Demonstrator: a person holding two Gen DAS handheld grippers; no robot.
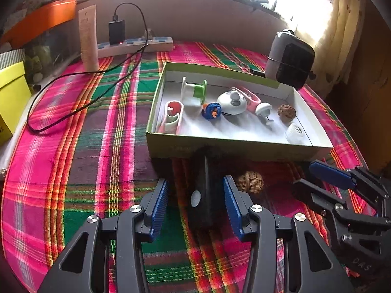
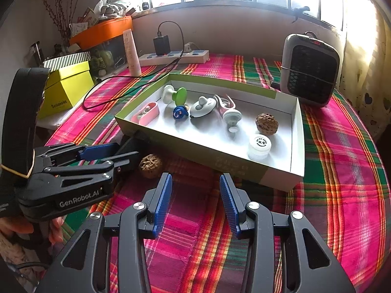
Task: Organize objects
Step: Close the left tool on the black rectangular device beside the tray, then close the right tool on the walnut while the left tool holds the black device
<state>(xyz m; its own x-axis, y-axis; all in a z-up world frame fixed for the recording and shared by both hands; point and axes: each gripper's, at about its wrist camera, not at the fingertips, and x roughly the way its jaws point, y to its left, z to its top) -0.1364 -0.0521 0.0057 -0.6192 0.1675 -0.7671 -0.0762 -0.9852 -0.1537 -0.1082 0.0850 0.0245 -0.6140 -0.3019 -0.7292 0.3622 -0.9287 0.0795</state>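
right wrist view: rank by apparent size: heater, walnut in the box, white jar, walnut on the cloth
1. heater, largest by far.
2. white jar.
3. walnut in the box and walnut on the cloth: they look about alike, and the one on the cloth is partly hidden behind the left gripper, so I won't rank them.

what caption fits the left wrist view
Open left gripper straddling a black oblong device beside a brown walnut outside the green-walled box.
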